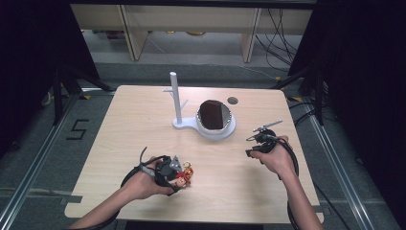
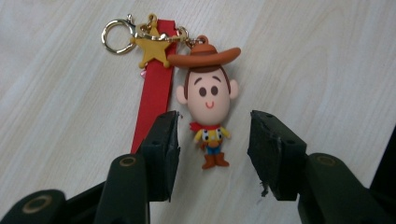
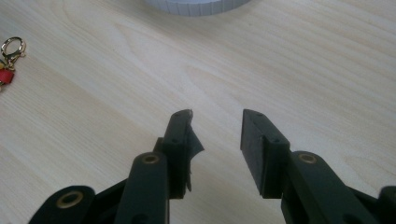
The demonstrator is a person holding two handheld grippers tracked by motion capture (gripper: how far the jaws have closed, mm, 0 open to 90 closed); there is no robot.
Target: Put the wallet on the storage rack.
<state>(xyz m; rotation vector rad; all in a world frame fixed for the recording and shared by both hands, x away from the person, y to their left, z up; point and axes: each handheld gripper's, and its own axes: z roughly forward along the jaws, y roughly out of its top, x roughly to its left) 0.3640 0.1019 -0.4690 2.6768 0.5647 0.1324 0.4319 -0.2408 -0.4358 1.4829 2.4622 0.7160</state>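
A cowboy figure keychain (image 2: pixel 208 100) lies flat on the wooden table (image 2: pixel 303 56). It has a brown hat, a yellow star charm (image 2: pixel 152 46), a gold ring (image 2: pixel 114 35) and a red strap (image 2: pixel 156 88). My left gripper (image 2: pixel 215 119) is open, with one jaw on each side of the figure's small body and neither touching it. In the high view the left gripper (image 1: pixel 178 178) is near the front left, over the keychain (image 1: pixel 186 167). My right gripper (image 3: pixel 217 114) is open above bare wood, and the high view shows the right gripper (image 1: pixel 251 145) at the right side.
A white stand (image 1: pixel 210 129) with a tall post (image 1: pixel 174 96) sits mid-table, and its round dish holds a dark brown object (image 1: pixel 213 115). A small round hole (image 1: pixel 232 100) lies behind it. The right gripper view shows the stand's rim (image 3: pixel 196 5) and the keychain's ring (image 3: pixel 11 46).
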